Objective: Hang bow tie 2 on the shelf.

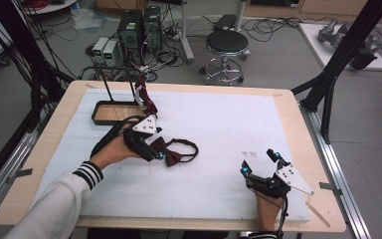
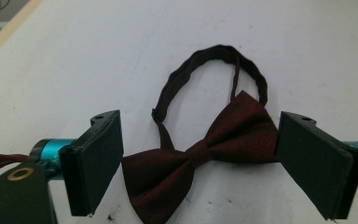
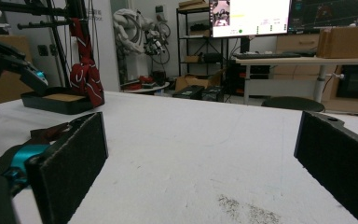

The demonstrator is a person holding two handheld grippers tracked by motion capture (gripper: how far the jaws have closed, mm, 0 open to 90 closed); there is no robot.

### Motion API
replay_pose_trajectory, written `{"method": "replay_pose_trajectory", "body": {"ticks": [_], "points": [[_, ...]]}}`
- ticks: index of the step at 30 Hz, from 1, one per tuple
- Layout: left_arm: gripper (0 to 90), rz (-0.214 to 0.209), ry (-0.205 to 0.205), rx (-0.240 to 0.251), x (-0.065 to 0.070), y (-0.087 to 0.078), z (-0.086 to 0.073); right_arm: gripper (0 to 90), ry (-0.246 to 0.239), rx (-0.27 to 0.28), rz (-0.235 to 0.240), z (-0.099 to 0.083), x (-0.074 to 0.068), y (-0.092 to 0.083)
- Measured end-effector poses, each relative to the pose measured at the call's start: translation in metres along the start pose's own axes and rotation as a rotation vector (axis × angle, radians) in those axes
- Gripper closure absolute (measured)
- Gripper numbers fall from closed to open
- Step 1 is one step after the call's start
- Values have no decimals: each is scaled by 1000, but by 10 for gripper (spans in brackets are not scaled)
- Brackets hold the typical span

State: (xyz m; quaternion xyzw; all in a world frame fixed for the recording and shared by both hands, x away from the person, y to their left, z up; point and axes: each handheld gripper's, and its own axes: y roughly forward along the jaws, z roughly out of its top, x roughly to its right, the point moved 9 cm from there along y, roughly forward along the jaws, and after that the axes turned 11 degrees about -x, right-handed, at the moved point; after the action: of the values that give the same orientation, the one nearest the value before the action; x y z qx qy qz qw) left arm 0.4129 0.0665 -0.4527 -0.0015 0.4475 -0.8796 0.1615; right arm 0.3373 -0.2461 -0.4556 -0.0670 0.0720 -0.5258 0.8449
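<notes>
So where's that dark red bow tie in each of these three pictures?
High view: the bow tie lies left of centre on the white mat, at the tips of the left gripper.
Left gripper view: low in the middle, between the open jaws, strap looping up behind it.
Right gripper view: I cannot make it out for sure; dark shapes at the left edge may be it.
Shared landmark: the white mat.

Dark red bow tie, white mat
</notes>
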Motion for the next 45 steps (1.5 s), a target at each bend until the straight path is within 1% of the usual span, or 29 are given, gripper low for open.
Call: {"method": "replay_pose_trajectory", "body": {"ticks": [2,9,11,13,16,19,21,25,27,29,30,31,35,38,40,41,44,45], "points": [[179,2,20,-28,0,4,-2,17,5,-4,2,0,-1,0],[187,-18,25,-78,2,15,-5,17,1,-1,0,0,0,0],[195,-23,35,-100,1,17,-6,17,1,0,1,0,0,0],[214,-37,46,-113,2,19,-6,17,1,0,1,0,0,0],[220,-43,62,-134,0,21,-5,17,0,0,-1,0,0,0],[224,-54,74,-141,-2,24,-4,17,1,0,-1,0,0,0],[225,-64,89,-153,-4,25,-5,17,4,-4,1,0,0,0],[239,-90,88,-160,-4,28,-6,17,5,-4,0,0,-1,0],[250,-103,102,-170,-4,29,-7,17,4,-4,0,0,-1,0],[250,-117,103,-173,-3,31,-7,18,3,-3,-1,0,-1,0],[252,-116,111,-179,-4,32,-8,18,1,-3,-2,0,0,0],[254,-122,110,-179,-3,33,-8,17,1,-3,-2,0,0,0],[281,-125,125,-192,-4,37,-10,17,1,-4,-3,0,0,0],[313,-133,133,-209,-3,38,-13,17,-1,0,-2,0,0,0],[322,-137,134,-207,-3,39,-13,17,4,-4,-1,0,0,0],[344,-138,136,-207,-3,38,-13,17,4,-3,-1,0,0,0],[382,-146,119,-211,-2,38,-14,17,5,-3,0,0,-1,0],[395,-148,125,-218,-3,37,-15,17,2,-2,-1,0,0,0]]}}
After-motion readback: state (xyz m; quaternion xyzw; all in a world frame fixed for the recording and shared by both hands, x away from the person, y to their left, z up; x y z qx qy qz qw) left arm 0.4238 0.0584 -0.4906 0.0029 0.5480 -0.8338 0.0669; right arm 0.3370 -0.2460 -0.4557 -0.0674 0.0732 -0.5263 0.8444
